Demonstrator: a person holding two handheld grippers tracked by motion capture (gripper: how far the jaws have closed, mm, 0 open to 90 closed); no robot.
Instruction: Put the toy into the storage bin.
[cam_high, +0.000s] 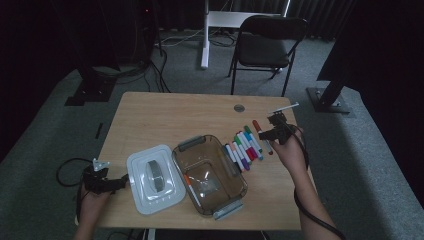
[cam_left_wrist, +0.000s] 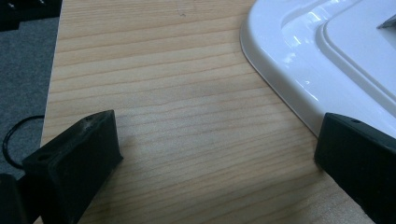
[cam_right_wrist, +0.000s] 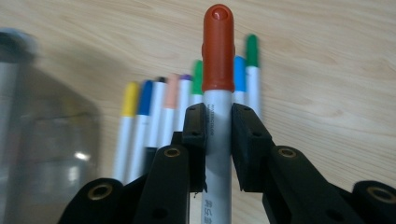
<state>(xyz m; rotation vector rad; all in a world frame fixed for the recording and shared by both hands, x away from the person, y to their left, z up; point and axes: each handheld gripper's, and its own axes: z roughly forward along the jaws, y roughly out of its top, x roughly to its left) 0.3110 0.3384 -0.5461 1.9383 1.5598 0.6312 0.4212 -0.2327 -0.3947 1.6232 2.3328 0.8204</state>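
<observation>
In the high view, the wooden desk (cam_high: 165, 115) fills the middle of the frame, with a black chair (cam_high: 267, 42) behind it at the top. The right hand-held gripper (cam_high: 276, 131) sits right of centre, just right of the row of markers (cam_high: 243, 147), and pinches a red-capped marker (cam_high: 262, 135) that lies at the right end of that row. Left of the row, in the lower middle, stands a clear container (cam_high: 210, 172) with grey clips at two ends, and one marker with an orange end lies inside it. Touching the container's left side is its white lid (cam_high: 152, 179), flat on the desk with a grey handle on top. The left hand-held gripper (cam_high: 107, 182) is at the lower left, just beside the lid's left edge. In the left gripper view, the two black jaws stand spread wide at the lower corners with bare wood between them; the white lid (cam_left_wrist: 322, 60) takes the upper right, and its edge runs down beside the right-hand jaw. In the right gripper view, the jaws are pressed on the white barrel of the red-capped marker (cam_right_wrist: 218, 84), which stands upright in the centre with its cap pointing to the top of the frame. Behind it the other markers (cam_right_wrist: 159, 112) lie side by side on the desk, blurred, and the clear container (cam_right_wrist: 42, 140) shows at the left edge.
</observation>
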